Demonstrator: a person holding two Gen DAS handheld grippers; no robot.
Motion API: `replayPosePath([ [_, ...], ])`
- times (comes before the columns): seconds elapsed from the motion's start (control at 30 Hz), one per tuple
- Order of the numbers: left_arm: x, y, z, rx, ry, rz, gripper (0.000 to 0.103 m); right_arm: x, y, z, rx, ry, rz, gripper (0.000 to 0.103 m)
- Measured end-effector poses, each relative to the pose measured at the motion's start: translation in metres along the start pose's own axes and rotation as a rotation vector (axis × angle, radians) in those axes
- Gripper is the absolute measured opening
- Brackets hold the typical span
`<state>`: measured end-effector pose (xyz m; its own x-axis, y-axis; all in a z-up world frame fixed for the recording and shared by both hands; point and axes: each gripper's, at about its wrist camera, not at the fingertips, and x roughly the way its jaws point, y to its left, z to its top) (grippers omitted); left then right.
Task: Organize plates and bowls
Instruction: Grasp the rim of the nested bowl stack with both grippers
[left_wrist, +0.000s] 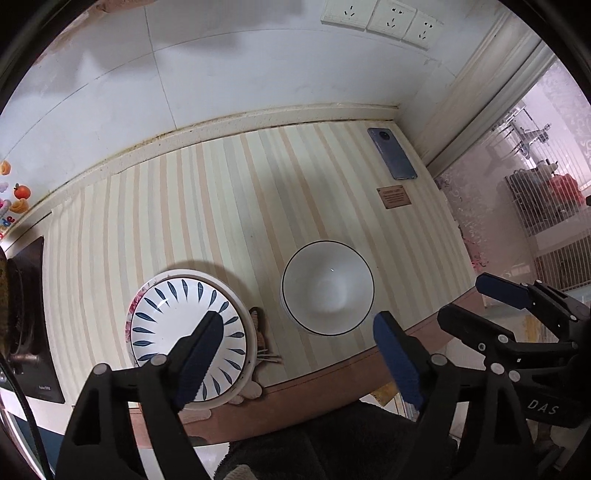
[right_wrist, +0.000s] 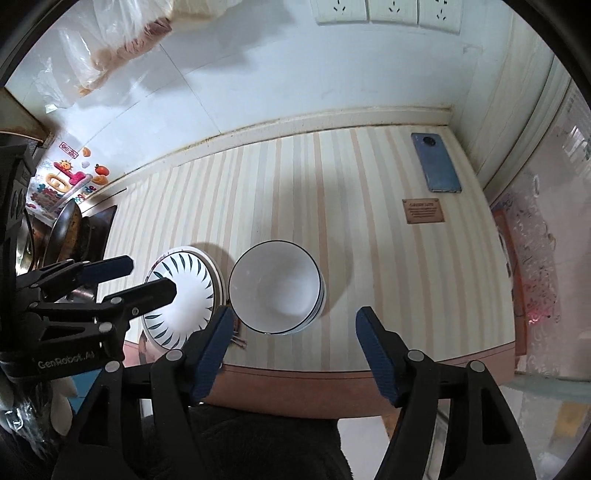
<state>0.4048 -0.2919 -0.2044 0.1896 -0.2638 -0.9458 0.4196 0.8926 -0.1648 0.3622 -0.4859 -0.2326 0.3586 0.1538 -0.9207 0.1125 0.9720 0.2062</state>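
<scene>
A blue-leaf patterned plate (left_wrist: 166, 321) lies on top of a floral-rimmed plate near the counter's front edge. To its right stands a white bowl (left_wrist: 328, 288) with a thin black rim. In the right wrist view the bowl (right_wrist: 275, 286) tops a small stack of like bowls, beside the plates (right_wrist: 184, 295). My left gripper (left_wrist: 299, 332) hangs open above plate and bowl, with nothing between its fingers. My right gripper (right_wrist: 295, 332) is also open and empty, above the front of the bowl stack. Each gripper shows in the other's view: the right gripper (left_wrist: 476, 302), the left gripper (right_wrist: 144, 278).
A striped mat (left_wrist: 221, 206) covers the counter up to the tiled wall. A blue phone (right_wrist: 436, 162) and a brown label (right_wrist: 423, 210) lie at the back right corner. A dark hob with a pan (left_wrist: 22, 314) sits at the left. The counter's brown front edge (right_wrist: 295, 376) runs below the dishes.
</scene>
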Motion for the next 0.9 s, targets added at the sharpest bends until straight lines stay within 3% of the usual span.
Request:
replayPosePath([
  [0.07,0.000,0.000,-0.001,-0.007,0.004,-0.006,0.083,-0.003,-0.001,-0.001,0.010,0.002,0.003,0.078],
  [0.3,0.005,0.003,0.002,-0.035,0.009,-0.020,0.083,0.000,-0.010,-0.002,0.046,0.013,0.003,0.081],
  [0.53,0.048,0.021,0.013,-0.101,0.076,-0.069,0.083,0.028,-0.032,0.001,0.119,0.038,0.045,0.085],
  [0.73,0.115,0.041,0.029,-0.167,0.202,-0.086,0.083,0.097,-0.064,-0.001,0.244,0.139,0.292,0.087],
  [0.9,0.169,0.049,0.038,-0.191,0.327,-0.122,0.083,0.158,-0.077,-0.005,0.299,0.220,0.381,0.087],
])
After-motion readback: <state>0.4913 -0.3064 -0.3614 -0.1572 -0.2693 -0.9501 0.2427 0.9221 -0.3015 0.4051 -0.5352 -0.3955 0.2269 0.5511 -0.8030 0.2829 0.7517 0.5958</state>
